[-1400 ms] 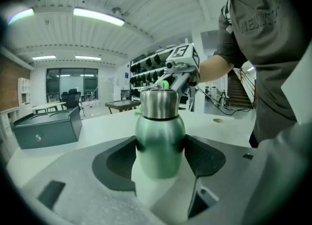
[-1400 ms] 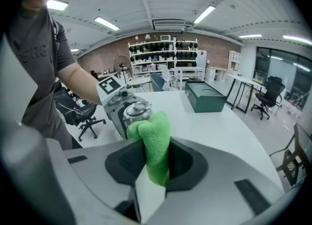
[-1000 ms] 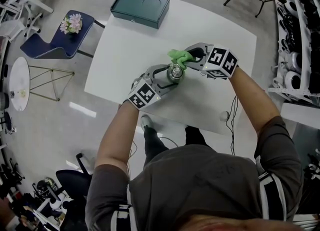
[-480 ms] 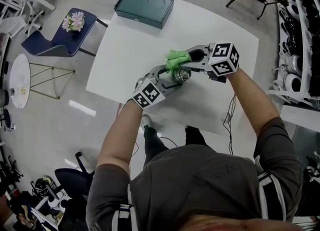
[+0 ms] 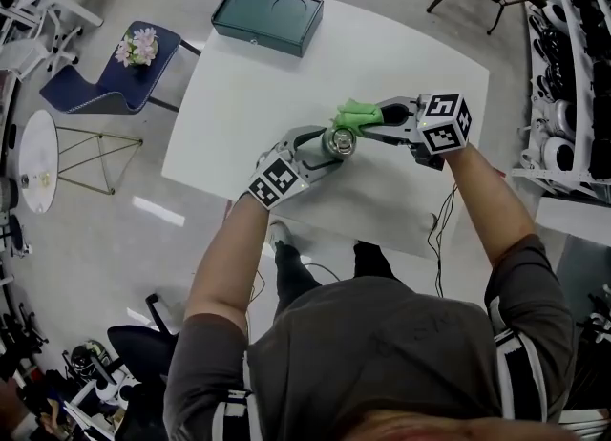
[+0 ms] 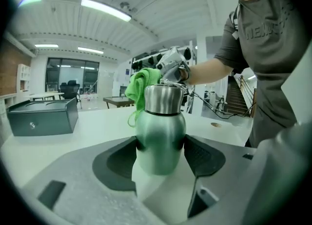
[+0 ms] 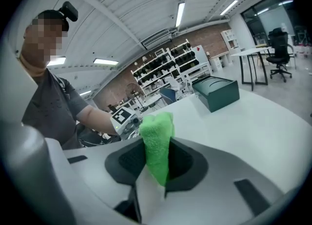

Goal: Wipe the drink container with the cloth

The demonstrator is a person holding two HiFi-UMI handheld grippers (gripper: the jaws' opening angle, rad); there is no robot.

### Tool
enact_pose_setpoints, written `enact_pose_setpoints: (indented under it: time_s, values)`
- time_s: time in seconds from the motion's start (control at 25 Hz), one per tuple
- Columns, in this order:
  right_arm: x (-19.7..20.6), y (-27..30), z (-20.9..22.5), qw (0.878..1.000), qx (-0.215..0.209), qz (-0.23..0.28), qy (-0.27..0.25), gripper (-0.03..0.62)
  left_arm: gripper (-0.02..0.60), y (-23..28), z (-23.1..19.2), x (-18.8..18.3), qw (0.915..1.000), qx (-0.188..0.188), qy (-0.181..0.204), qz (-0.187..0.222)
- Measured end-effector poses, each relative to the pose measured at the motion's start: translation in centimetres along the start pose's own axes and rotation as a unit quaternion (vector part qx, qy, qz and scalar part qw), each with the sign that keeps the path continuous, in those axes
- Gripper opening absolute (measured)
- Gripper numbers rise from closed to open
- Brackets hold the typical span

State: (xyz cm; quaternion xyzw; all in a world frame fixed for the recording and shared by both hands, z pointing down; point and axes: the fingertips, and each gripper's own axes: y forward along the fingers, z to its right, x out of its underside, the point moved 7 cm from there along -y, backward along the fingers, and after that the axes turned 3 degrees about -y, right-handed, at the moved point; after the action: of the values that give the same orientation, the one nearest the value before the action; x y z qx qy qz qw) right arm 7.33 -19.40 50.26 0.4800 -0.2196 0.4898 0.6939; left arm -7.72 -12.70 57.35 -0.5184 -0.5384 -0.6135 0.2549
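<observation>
I am counting two grippers, the left gripper [image 5: 329, 147] and the right gripper [image 5: 370, 116]. I am seeing one metal bottle [image 5: 339, 140], one green cloth [image 5: 353, 115], one white table [image 5: 248, 95], one dark green box [image 5: 267, 15] and one blue chair [image 5: 100, 86] holding one bunch of flowers [image 5: 136, 45].

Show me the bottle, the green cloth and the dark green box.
bottle [image 6: 161, 131], left gripper view, its green body.
green cloth [image 7: 157, 146], right gripper view, its middle.
dark green box [image 5: 267, 14], head view, its lid.
</observation>
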Motion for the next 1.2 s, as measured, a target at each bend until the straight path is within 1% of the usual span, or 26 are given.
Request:
enact_pose_setpoints:
  time_s: [0.24, 0.4, 0.52, 0.8, 0.92, 1.04, 1.12, 1.2]
  values:
    - [2.2, -0.8, -2.9, 1.000, -0.001, 0.006, 0.012, 0.089, 0.304, 0.2, 0.4, 0.2, 0.9998, -0.018, -0.005, -0.009]
    - [3.5, -0.1, -5.9, 0.999, -0.034, -0.013, 0.002, 0.089, 0.304, 0.3, 0.4, 0.1, 0.9992, -0.034, -0.021, -0.009]
    - [3.5, 1.5, -7.4, 0.999, -0.047, -0.016, -0.012, 0.089, 0.304, 0.3, 0.5, -0.1, 0.9989, -0.041, -0.015, -0.015]
    - [2.7, 3.3, -8.3, 0.998, -0.033, -0.023, -0.047, 0.091, 0.301, -0.3, 0.7, 0.1, 0.9975, -0.061, -0.002, -0.034]
    - [3.5, 1.6, -7.5, 0.999, -0.009, -0.022, -0.037, 0.091, 0.299, 0.3, 1.0, 0.2, 0.9973, -0.059, 0.009, -0.041]
    - [3.4, -1.1, -5.2, 0.999, 0.047, -0.002, -0.013, 0.091, 0.298, 0.7, 1.0, 0.2, 0.9967, -0.058, 0.028, -0.050]
    - [2.0, -2.7, -3.9, 0.996, 0.084, 0.025, -0.010, 0.089, 0.298, 0.8, 1.1, 0.2, 0.9963, -0.060, 0.032, -0.052]
    - [-0.5, -3.2, -3.7, 0.993, 0.106, 0.040, -0.040, 0.089, 0.298, 0.9, 1.2, 0.1, 0.9961, -0.063, 0.031, -0.054]
